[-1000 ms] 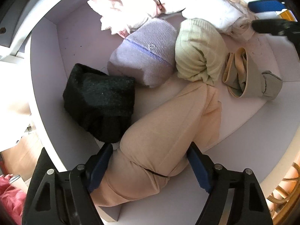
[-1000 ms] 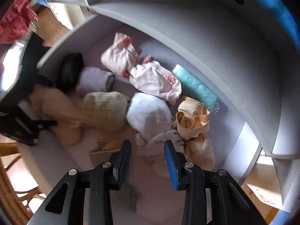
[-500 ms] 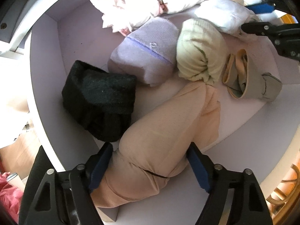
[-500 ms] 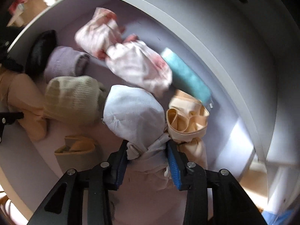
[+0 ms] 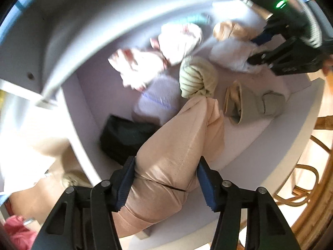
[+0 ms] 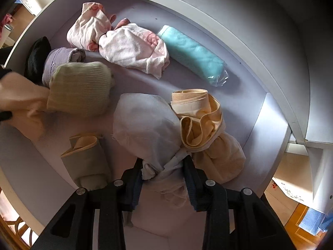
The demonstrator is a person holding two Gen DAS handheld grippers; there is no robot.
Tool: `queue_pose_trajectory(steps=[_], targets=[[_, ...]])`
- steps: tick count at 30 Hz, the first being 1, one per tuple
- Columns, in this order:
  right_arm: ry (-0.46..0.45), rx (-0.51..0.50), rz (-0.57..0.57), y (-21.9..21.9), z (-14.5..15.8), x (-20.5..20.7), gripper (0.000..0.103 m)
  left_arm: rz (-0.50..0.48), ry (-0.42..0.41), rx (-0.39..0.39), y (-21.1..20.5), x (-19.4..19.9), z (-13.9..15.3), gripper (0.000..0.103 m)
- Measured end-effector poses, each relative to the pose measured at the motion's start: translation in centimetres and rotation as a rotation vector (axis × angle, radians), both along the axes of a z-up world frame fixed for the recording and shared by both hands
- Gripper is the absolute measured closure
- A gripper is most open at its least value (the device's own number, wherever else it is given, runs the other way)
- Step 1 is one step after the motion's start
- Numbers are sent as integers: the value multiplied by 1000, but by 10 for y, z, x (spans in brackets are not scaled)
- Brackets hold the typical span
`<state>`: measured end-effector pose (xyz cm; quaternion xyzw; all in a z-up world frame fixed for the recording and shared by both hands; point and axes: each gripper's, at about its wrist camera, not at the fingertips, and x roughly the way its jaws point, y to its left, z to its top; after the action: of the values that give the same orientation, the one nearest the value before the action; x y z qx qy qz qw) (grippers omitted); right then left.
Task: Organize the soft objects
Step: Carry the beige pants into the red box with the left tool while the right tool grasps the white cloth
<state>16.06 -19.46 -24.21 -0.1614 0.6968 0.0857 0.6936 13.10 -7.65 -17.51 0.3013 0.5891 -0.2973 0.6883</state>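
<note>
My left gripper [image 5: 165, 179] is shut on a peach-pink cloth bundle [image 5: 177, 152] and holds it lifted over the front of the lilac shelf [image 5: 245, 137]. My right gripper [image 6: 163, 179] is shut on the knotted end of a white cloth bundle [image 6: 145, 125] that rests on the shelf [image 6: 133, 79]. The white bundle also shows in the left wrist view [image 5: 231, 56], with the right gripper [image 5: 258, 50] on it. The peach bundle shows at the left edge of the right wrist view [image 6: 18, 100].
On the shelf lie a pale green ribbed roll [image 6: 79, 87], a lilac roll [image 6: 60, 60], a black bundle [image 6: 37, 54], two pink-patterned cloths [image 6: 129, 48], a teal roll [image 6: 191, 54], a yellow-cream bundle [image 6: 208, 129] and a khaki pouch [image 6: 87, 160]. A wicker chair [image 5: 308, 166] stands in front.
My left gripper has risen and pulled back, lifting the peach bundle. My right gripper has closed in on the white bundle's knotted end and grips it.
</note>
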Motion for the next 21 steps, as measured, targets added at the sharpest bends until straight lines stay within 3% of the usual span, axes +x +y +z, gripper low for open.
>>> queue_pose_trajectory(steps=[9, 21], targets=[[0, 9, -16, -11, 10, 8, 66, -51, -95, -59, 8, -1, 50, 44], [-6, -4, -9, -3, 4, 3, 66, -43, -138, -378, 12, -14, 156, 44]])
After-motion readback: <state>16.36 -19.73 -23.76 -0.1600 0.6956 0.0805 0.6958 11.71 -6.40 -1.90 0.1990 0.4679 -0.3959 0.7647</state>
